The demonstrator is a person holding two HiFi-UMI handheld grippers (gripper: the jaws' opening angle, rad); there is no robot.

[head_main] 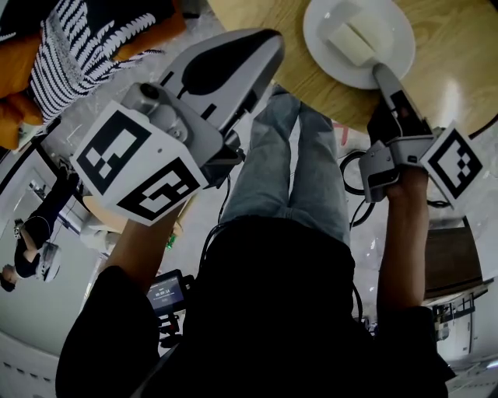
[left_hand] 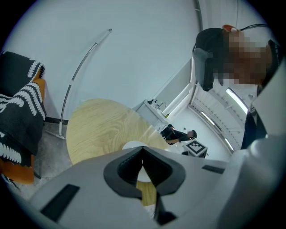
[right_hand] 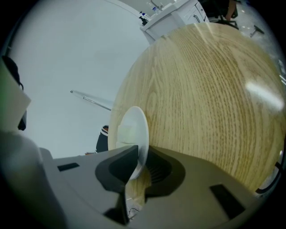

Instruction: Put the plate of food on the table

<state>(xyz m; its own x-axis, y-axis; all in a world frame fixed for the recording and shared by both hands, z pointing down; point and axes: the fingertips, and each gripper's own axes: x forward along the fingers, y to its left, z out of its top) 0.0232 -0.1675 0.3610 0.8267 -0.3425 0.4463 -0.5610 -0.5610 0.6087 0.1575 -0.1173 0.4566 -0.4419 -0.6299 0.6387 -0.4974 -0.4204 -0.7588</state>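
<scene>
A white plate (head_main: 317, 40) carrying a pale block of food (head_main: 352, 43) lies flat on the round wooden table (head_main: 447, 54), near its edge. My right gripper (head_main: 381, 71) reaches in at the plate's near rim. In the right gripper view the plate (right_hand: 134, 127) has its rim between the jaws of that gripper (right_hand: 139, 167); a gap shows on the ribbed pad's side, so the jaws stand slightly open. My left gripper (head_main: 268, 43) is held up beside the table, shut and empty. In the left gripper view the jaws of that gripper (left_hand: 143, 157) meet, with the plate (left_hand: 133, 145) behind them.
A black-and-white patterned cloth (head_main: 78, 39) lies on an orange seat left of the table. The person's jeans-clad legs (head_main: 288, 155) stand below the table's edge, with cables (head_main: 354, 175) on the floor beside them. A white cabinet (right_hand: 174, 13) stands beyond the table.
</scene>
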